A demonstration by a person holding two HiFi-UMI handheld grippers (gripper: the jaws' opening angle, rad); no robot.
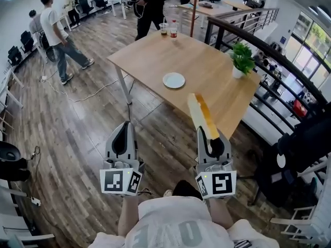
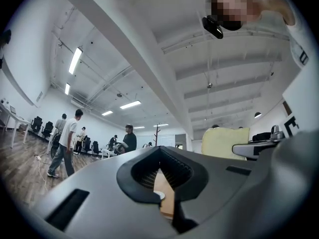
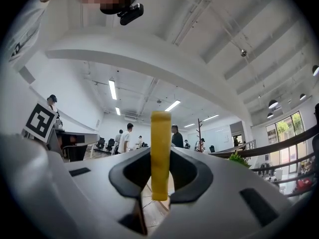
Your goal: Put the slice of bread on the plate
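My right gripper [image 1: 212, 136] is shut on a slice of bread [image 1: 200, 115] and holds it upright on its edge, crust showing. In the right gripper view the bread [image 3: 160, 153] stands straight up between the pads. The slice hangs in the air short of the wooden table's [image 1: 150, 56] near corner. A small white plate [image 1: 174, 80] lies on the table with nothing on it, ahead and slightly left of the bread. My left gripper [image 1: 125, 125] is level with the right one, over the floor, shut and holding nothing. From the left gripper view the bread [image 2: 224, 142] appears to the right.
A potted plant [image 1: 241, 60] stands near the table's right edge. Two cups [image 1: 168, 30] sit at its far end, where a person [image 1: 150, 4] stands. A dark railing [image 1: 258, 40] runs along the right. Other people [image 1: 57, 35] and a floor cable [image 1: 88, 94] are at the left.
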